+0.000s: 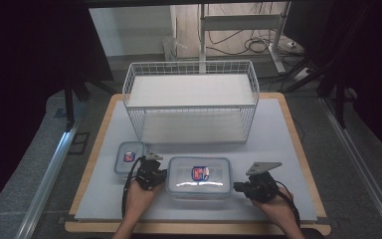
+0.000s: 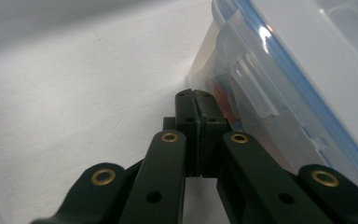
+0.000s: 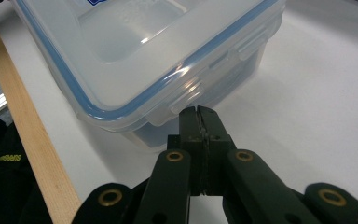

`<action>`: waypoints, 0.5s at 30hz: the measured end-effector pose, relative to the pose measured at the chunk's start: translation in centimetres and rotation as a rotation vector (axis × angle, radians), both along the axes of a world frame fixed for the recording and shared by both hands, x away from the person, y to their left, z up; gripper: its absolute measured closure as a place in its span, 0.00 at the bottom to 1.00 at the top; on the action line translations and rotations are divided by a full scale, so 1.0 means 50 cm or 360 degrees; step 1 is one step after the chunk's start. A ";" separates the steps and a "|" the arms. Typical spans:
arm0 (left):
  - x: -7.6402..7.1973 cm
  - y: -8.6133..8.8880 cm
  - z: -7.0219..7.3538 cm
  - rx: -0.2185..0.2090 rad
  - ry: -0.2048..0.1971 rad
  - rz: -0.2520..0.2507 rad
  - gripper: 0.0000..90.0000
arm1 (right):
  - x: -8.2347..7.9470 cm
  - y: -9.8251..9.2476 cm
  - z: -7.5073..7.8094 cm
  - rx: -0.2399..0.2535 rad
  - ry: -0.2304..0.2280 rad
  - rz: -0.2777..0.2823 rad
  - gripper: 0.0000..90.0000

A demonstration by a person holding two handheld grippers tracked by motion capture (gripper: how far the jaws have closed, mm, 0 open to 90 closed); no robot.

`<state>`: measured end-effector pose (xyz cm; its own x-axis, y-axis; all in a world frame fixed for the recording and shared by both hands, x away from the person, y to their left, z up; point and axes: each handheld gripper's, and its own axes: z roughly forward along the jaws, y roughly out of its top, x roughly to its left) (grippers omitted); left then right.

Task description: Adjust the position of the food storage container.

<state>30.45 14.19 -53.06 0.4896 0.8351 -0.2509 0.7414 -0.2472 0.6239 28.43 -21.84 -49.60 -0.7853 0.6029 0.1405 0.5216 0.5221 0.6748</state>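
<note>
- Finding both the left gripper [image 1: 161,178] and right gripper [image 1: 238,187] closed, empty, flanking the large lidded container [image 1: 199,177].
- We judge lifting onto the wire shelf [image 1: 191,102] not yet begun.

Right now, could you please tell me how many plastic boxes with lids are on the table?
2. The large box sits between the two grippers near the front edge; the small box lies just behind the left gripper.

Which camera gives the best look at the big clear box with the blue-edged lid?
The high view: the big box shows whole, lid label included, between both tongs. The right gripper view shows one corner and a clasp; the left gripper view shows a side wall and lid edge.
</note>
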 end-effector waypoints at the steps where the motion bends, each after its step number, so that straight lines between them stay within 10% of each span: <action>1: -0.002 0.002 0.002 0.0005 -0.0015 0.0001 0.95 | 0.001 -0.001 0.000 0.0000 -0.0004 0.0003 0.97; 15: -0.116 0.080 0.027 0.0139 -0.0260 -0.0067 0.30 | -0.011 -0.052 0.013 0.0064 -0.0236 -0.0110 0.44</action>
